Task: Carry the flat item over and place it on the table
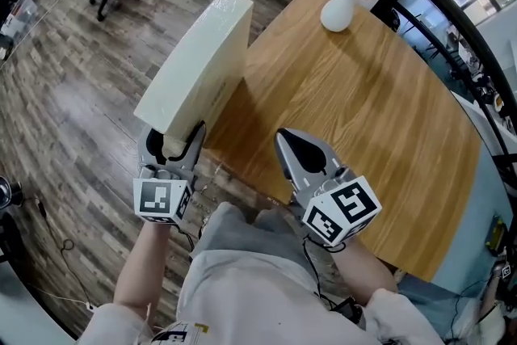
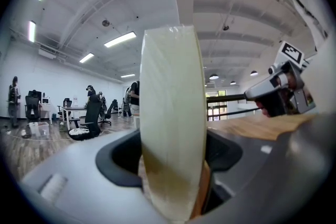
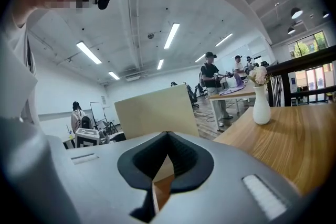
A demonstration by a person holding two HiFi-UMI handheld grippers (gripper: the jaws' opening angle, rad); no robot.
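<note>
Over the floor [image 1: 81, 93], just beside the left edge of the table [image 1: 363, 109], held a pale board [image 1: 202, 61] up on its thin edge, with no contact with the tabletop that could be made out. Ran lengthwise straight away from the body, roughly along that table edge, far end reaching toward the vase [image 1: 339, 10] of flowers at the table's far end. Clamped by its near end in the left hand-held gripper [image 1: 173, 135], jaws spread wide to take its thickness, pads against both faces. Had the right hand-held gripper [image 1: 284, 140] pinched together on nothing, above the near table edge, to the right of the board and apart from it. Judged the table to lie on the board's right. Would call for a swing rightward and a tip down onto the broad face, all from the left hand, the only one with a hold.
</note>
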